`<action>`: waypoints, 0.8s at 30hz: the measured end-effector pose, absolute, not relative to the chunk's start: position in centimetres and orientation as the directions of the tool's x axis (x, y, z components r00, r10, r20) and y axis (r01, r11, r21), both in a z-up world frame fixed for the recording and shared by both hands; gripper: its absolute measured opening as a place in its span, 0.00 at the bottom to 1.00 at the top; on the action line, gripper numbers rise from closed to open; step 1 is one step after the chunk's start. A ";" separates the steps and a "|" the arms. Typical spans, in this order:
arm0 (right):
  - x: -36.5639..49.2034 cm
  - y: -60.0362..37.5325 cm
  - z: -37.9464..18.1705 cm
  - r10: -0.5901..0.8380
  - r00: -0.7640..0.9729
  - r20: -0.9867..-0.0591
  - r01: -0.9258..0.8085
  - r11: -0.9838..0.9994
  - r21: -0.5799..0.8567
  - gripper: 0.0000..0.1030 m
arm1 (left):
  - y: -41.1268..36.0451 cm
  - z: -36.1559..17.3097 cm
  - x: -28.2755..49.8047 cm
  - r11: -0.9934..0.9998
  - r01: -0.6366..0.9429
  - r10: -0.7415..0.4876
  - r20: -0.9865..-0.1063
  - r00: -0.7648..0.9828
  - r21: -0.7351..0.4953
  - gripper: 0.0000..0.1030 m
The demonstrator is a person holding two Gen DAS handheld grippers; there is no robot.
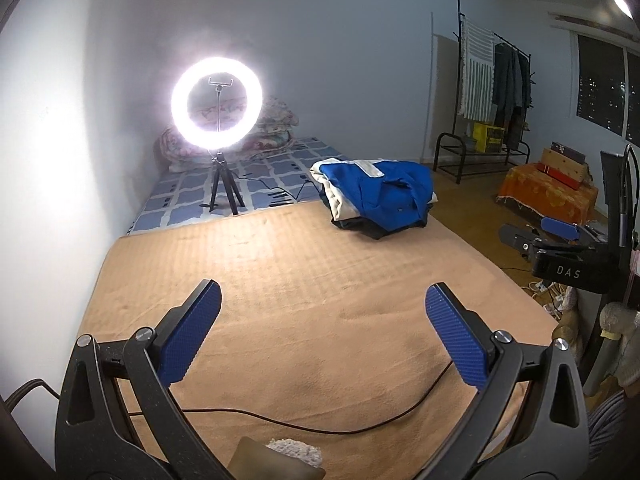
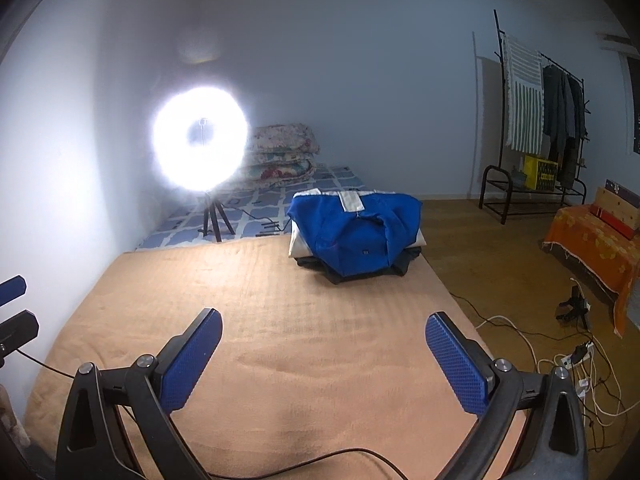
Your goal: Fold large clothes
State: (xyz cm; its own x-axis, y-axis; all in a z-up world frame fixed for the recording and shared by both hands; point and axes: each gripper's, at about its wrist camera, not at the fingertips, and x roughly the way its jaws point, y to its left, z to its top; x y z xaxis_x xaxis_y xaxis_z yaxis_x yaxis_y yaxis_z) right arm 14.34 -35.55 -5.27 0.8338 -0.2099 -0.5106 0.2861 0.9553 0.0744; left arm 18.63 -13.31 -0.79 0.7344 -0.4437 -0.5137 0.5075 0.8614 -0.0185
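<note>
Left claw (image 1: pixel 322 334), right claw (image 2: pixel 324 354): both spread wide, empty, above the bed blanket (image 2: pixel 280 320). Clothes pile (image 2: pixel 354 236), blue on top: ahead, right, out of reach, bunched or roughly folded, keeping the near blanket free.

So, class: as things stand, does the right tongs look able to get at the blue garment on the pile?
Probably yes. The right tongs are open and empty, and only bare blanket lies between them and the blue garment, which tops the pile. They would have to travel forward first.
</note>
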 end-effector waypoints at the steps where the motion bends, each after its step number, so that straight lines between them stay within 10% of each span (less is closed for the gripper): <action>1: 14.3 -35.6 -5.4 -0.211 0.833 -0.512 0.289 0.954 0.077 1.00 | -13.4 -0.9 18.7 0.864 0.504 -0.437 -0.516 0.737 -0.012 1.00; 24: 14.7 -35.7 -5.8 -0.206 0.825 -0.526 0.297 0.950 0.093 1.00 | -13.4 -1.7 19.3 0.872 0.490 -0.415 -0.525 0.743 0.004 1.00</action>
State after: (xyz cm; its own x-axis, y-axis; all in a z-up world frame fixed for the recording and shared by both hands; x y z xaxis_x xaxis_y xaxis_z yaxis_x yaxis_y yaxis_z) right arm 14.71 -35.71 -5.76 0.8253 -0.2065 -0.5256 0.2971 0.9503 0.0932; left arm 19.31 -13.37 -1.65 0.7431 -0.4154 -0.5247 0.4902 0.8716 0.0041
